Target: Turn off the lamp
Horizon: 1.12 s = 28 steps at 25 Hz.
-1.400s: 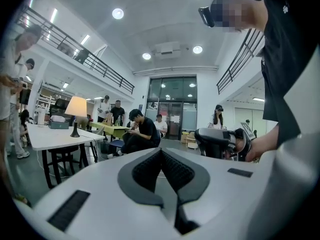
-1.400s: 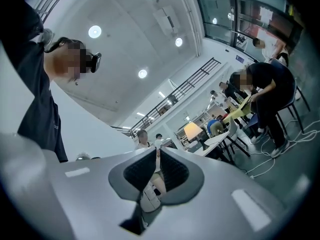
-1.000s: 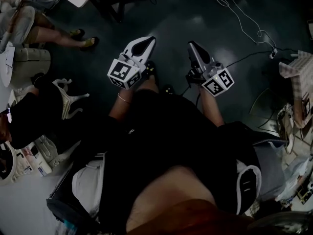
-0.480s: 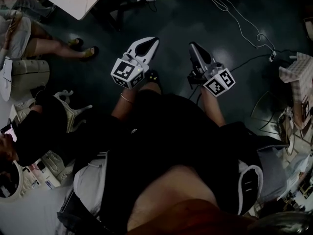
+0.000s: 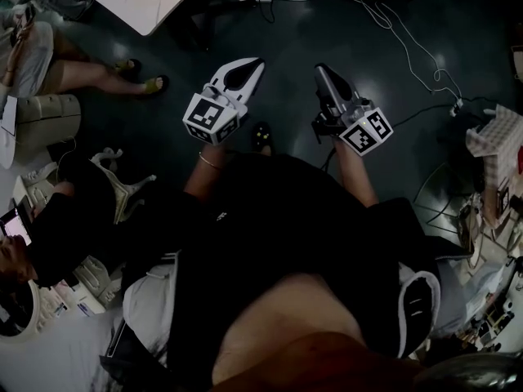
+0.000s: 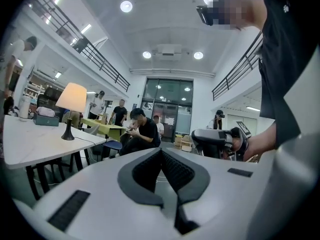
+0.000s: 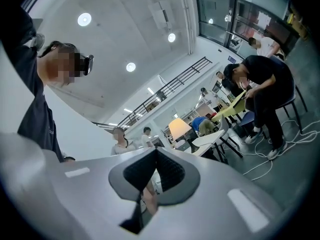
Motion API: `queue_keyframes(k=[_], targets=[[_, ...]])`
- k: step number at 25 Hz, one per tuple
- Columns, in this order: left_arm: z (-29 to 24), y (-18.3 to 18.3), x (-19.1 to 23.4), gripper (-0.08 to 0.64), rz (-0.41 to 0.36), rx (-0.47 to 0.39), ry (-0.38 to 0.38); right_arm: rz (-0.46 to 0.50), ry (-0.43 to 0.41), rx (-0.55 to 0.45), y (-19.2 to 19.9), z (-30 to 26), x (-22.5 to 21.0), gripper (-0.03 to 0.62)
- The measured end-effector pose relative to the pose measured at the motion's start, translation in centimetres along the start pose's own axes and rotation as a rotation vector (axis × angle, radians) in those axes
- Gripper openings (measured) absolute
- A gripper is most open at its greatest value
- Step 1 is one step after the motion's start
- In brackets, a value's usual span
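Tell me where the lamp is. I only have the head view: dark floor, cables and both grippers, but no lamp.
Observer: The left gripper view shows the lamp standing upright on a white table, off to the left of where that gripper points.
Operator: Is it on?
Observer: Its cream shade glows, so it looks on.
Operator: Are the grippers free?
Observer: Yes. The left gripper and the right gripper each have their fingers together with nothing between them.
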<state>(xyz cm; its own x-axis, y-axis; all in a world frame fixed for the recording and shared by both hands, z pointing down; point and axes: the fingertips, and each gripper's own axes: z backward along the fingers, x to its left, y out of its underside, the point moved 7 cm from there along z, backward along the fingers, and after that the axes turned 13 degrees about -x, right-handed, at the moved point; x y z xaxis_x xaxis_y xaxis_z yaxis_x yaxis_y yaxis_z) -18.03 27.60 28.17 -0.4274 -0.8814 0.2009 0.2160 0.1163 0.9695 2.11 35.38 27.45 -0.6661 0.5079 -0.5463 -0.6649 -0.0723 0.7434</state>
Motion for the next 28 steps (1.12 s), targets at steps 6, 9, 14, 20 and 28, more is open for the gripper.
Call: queue_keyframes(k=[6,9,14,20,28], targets=[[2.2,-0.5,4.4,0.006,-0.015,0.017,-0.059,-0.028,-0.012,-0.002,2.4,-4.9,-0.5,0.002],[2.6,-0.2,6.1,0.006,-0.019,-0.009,-0.053,-0.028,-0.017,0.012,3.2,-6.5,-0.2,0.002],[2.3,-0.4,6.9,0.006,0.019,-0.020,-0.055,-0.010,0.010,0.034,3.1,-7.2,-0.7,0.002],[2.7,-0.3,7.4,0.006,0.030,-0.036,-0.080,-0.005,0.016,0.043,2.9,-8.0,-1.6,0.002],[2.5,-0.5,8.9,0.006,-0.003,-0.032,-0.171,-0.038,-0.049,0.073,3.0,-10.9,-3.7,0.002]])
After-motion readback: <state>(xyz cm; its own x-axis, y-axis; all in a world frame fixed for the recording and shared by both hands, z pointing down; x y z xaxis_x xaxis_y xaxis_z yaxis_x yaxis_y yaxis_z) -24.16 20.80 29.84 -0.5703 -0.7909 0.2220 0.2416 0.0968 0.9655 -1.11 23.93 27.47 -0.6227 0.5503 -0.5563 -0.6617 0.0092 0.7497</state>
